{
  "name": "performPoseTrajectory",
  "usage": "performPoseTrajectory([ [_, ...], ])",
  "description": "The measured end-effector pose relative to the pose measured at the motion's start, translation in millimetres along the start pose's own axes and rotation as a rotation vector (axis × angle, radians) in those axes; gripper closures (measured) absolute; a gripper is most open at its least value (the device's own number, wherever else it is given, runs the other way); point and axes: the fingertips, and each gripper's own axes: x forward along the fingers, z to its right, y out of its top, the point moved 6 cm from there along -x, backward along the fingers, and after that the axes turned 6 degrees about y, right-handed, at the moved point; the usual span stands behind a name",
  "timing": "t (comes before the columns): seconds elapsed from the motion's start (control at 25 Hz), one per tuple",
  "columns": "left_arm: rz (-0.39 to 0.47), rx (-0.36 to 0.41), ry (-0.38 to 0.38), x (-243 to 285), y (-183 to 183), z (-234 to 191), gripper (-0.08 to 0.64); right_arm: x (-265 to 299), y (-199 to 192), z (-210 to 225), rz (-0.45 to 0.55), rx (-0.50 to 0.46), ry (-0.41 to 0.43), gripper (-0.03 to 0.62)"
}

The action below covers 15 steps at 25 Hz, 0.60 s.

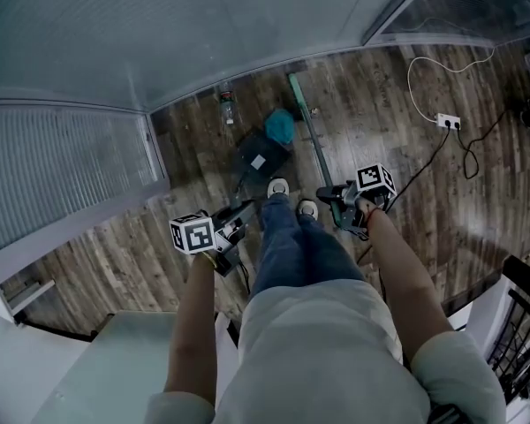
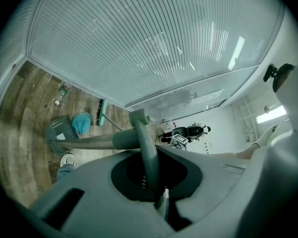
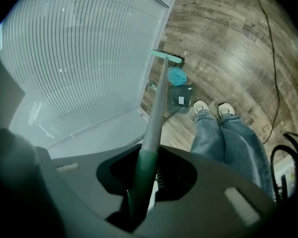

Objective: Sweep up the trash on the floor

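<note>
Jeans (image 1: pixel 291 250) stand on wood-plank floor (image 1: pixel 397 148) beside ribbed translucent walls (image 1: pixel 115 34).

Left, ribbed wall (image 1: pixel 62 166) close, dustpan (image 1: pixel 252 148) ahead, cable (image 1: pixel 433 152) crossing floor right

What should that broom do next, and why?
Probably sweep the broom toward the dustpan to push the teal wad in: it lies right beside the dustpan, the right gripper clamps the broom and the left gripper the dustpan's handle.
</note>
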Motion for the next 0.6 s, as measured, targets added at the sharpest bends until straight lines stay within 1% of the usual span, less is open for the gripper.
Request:
performPoseTrajectory([
  [0.32, 0.028, -0.03, -0.016, -2.7, 4.4, -11.1, 0.555, 28.2, 22.2, 3.5, -0.046, 0.017, -0.073, 0.523],
  [0.6, 0.034, -0.042, -0.029, -3.1, 6.3, -11.7, 0.555, 38.9, 16.1, 9.7, -0.091, 0.033, -0.1, 0.525],
])
